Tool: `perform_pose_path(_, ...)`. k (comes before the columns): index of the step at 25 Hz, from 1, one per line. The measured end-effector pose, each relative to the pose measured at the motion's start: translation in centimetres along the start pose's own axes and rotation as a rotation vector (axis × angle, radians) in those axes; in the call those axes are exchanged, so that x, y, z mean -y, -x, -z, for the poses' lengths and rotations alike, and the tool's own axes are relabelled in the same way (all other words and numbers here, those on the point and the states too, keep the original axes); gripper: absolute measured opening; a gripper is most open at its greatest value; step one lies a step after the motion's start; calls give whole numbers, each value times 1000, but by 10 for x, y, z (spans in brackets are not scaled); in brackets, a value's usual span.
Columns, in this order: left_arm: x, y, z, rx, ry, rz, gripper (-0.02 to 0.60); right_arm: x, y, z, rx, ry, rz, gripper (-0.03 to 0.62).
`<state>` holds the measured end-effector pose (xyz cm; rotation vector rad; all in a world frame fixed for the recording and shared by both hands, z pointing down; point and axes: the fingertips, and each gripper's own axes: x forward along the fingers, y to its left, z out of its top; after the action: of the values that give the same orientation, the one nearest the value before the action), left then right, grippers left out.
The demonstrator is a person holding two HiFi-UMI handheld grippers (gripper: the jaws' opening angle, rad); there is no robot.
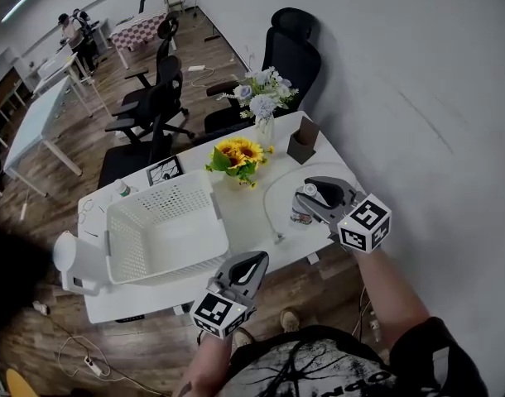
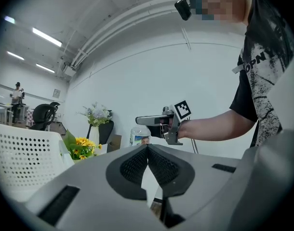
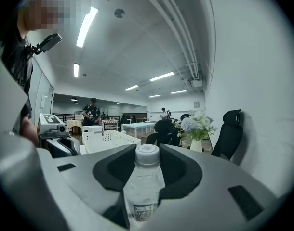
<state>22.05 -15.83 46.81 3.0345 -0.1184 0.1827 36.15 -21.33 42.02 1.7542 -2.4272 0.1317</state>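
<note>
The white table is looked down on steeply from over the person's head. The left gripper view is set low at the near edge and faced right, toward the right gripper; the right gripper view is turned left and far, hard up against a bottle. The white basket and pale flowers are caught by all three.

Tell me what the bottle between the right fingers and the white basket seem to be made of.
The bottle looks like thin clear plastic, glossy: you can see through it, and its cap is opaque white. The basket is probably moulded white plastic, matt to satin: its walls carry even rows of holes.
</note>
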Motion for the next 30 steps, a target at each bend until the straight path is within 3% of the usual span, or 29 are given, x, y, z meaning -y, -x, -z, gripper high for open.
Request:
perform_pose_path(14,-8,-27,33,-62,60,-59,11,21,-25,76,-66,-47,-47,161)
perform_pose_path(30,-10,-33,49,-87,88,-63,11,20,-35,111,-98,-39,-44,161)
